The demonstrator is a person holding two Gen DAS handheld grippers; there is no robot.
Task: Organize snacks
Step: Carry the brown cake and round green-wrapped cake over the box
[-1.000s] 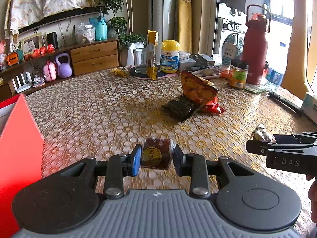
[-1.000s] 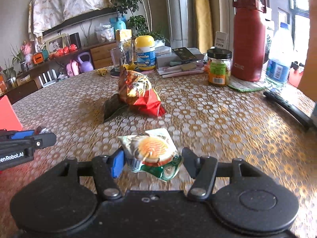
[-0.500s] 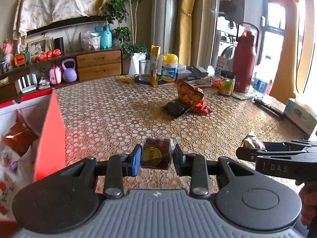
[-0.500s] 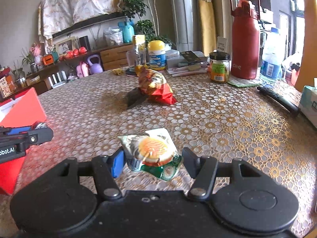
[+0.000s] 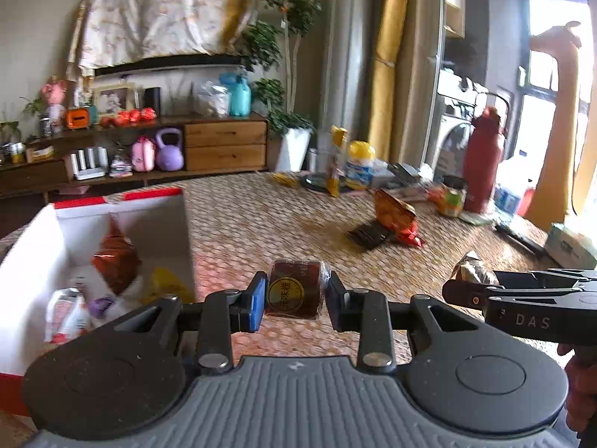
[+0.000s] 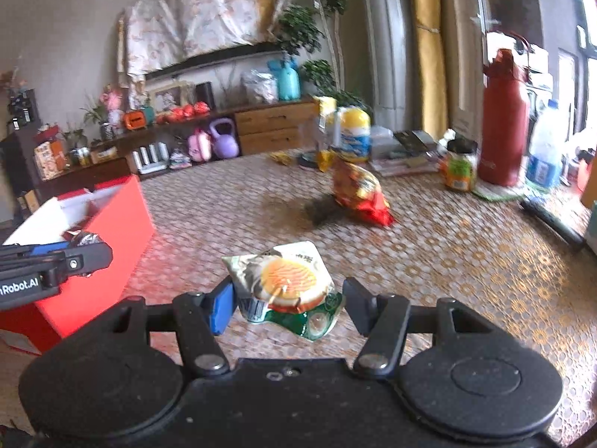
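My left gripper [image 5: 295,300] is shut on a small brown snack roll [image 5: 294,293] with a yellow round label, held above the table. My right gripper [image 6: 289,300] is shut on a white and green snack packet [image 6: 285,287] with an orange disc printed on it. A red box with a white inside [image 5: 30,239] stands at the left, and several snack packets lie in it. From the right wrist view the same red box [image 6: 108,246] is left of my packet, with the left gripper [image 6: 86,257] in front of it. An orange-red snack bag [image 6: 358,190] and a dark packet [image 5: 367,235] lie mid-table.
At the table's far edge stand a red bottle [image 6: 505,119], a water bottle [image 6: 544,153], a green-labelled jar [image 6: 460,166], a yellow-lidded tub [image 6: 352,128] and a glass. A black remote [image 6: 552,220] and a tissue box [image 5: 571,246] lie at the right. A person's hand [image 5: 580,384] holds the right gripper.
Both grippers have drawn back and up from the table, each keeping its snack. The red box has come into fuller view at the left, now showing its inside.
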